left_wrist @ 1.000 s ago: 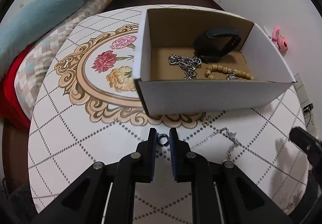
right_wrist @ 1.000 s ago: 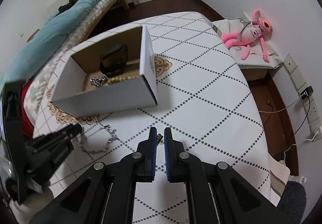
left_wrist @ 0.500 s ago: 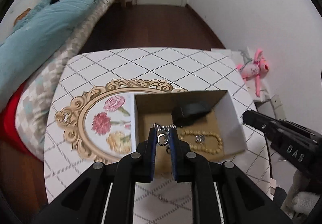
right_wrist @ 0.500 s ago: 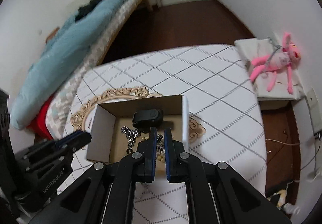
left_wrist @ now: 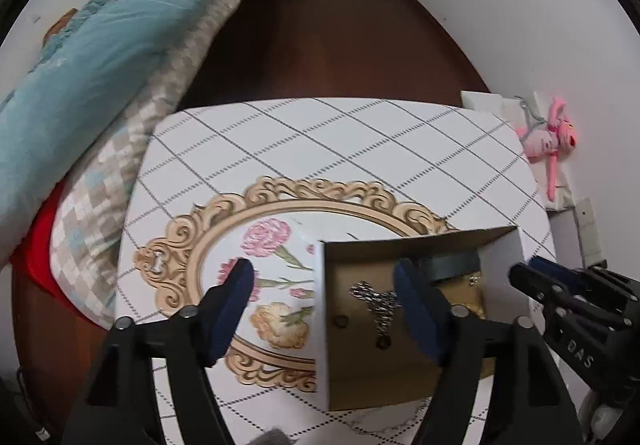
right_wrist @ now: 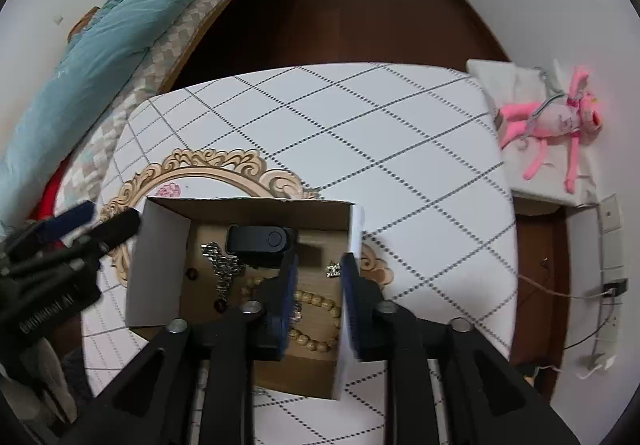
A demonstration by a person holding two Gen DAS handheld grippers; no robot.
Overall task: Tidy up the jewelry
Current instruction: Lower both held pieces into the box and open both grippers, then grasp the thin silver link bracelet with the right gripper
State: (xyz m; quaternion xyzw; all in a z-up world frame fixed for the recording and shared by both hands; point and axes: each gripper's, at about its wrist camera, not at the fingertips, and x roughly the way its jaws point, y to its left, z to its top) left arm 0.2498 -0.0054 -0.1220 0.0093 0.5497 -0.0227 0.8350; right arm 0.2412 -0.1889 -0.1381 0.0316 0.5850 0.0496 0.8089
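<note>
An open cardboard box (left_wrist: 322, 325) (right_wrist: 160, 265) sits on the round patterned table. It holds a black band (right_wrist: 260, 239) (left_wrist: 452, 265), a silver chain (right_wrist: 222, 269) (left_wrist: 378, 305), a wooden bead bracelet (right_wrist: 316, 305), a small silver earring (right_wrist: 333, 269) and two small dark rings (left_wrist: 341, 321) (right_wrist: 192, 274). My left gripper (left_wrist: 324, 285) hovers wide open and empty above the box's left wall. My right gripper (right_wrist: 318, 277) hovers open and empty above the box's right side, over the beads.
The table (right_wrist: 360, 133) carries a gold floral medallion (left_wrist: 256, 245). A bed with a teal duvet (left_wrist: 100, 45) stands at the left. A pink plush toy (right_wrist: 552, 125) lies on a white stand at the right. A socket and cables (right_wrist: 608, 289) are by the right wall.
Both grippers carried small jewelry pieces from the table up over the box, then opened and let them go. A ring and an earring now lie in the box.
</note>
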